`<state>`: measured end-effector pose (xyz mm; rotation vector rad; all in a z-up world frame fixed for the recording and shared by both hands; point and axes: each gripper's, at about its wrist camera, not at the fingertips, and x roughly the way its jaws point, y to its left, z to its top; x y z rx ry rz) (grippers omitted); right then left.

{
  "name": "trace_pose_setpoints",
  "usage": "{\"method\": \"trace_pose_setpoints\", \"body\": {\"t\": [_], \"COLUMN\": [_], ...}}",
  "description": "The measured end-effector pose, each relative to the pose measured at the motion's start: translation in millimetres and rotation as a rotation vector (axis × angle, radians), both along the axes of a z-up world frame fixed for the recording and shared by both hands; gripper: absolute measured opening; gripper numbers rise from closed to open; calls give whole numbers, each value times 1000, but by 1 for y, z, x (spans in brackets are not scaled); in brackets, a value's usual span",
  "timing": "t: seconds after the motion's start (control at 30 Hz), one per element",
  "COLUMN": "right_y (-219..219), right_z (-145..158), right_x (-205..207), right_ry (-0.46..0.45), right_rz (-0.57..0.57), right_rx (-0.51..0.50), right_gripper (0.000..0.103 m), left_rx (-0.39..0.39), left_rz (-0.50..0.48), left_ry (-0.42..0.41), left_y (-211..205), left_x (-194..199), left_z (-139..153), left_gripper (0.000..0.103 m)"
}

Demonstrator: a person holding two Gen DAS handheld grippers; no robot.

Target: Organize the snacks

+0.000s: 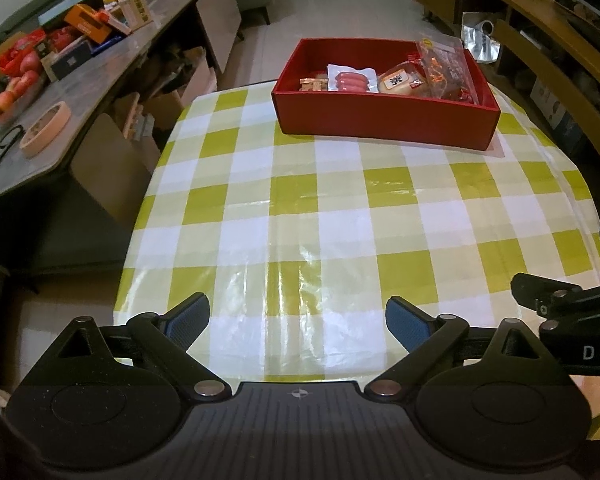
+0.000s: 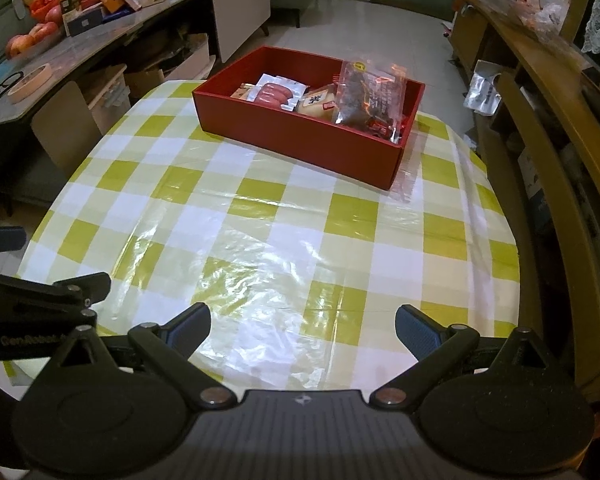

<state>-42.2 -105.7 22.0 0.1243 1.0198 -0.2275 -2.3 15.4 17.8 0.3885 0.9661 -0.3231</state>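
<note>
A red box (image 1: 384,118) (image 2: 300,140) stands at the far side of the green-and-white checked table (image 1: 300,220) (image 2: 260,220). Inside lie a pack of red sausages (image 1: 350,80) (image 2: 275,94), a tan pastry pack (image 1: 400,82) (image 2: 316,104), a clear bag of dark snacks (image 1: 446,68) (image 2: 370,94) and small wrapped pieces (image 1: 312,83). My left gripper (image 1: 298,326) is open and empty above the table's near edge. My right gripper (image 2: 304,330) is open and empty, also near the front edge. Each gripper shows at the side of the other's view.
A long grey counter (image 1: 112,64) (image 2: 100,44) at the left carries apples (image 1: 16,84), snack boxes (image 1: 88,22), a tape roll (image 1: 44,128) and glasses (image 1: 0,152). Wooden shelving (image 1: 556,40) (image 2: 548,92) runs along the right. Cardboard boxes sit under the counter.
</note>
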Motion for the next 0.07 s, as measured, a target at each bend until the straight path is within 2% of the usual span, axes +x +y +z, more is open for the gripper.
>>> {"method": "trace_pose_setpoints", "body": {"t": [0.07], "right_y": [-2], "right_z": [-1], "right_x": [0], "right_ry": [0], "right_rz": [-5], "right_rx": [2], "right_gripper": [103], "left_rx": [1], "left_rz": [5], "left_ry": [0], "left_y": [1], "left_x": [1], "left_z": [0], "left_gripper": [97]}}
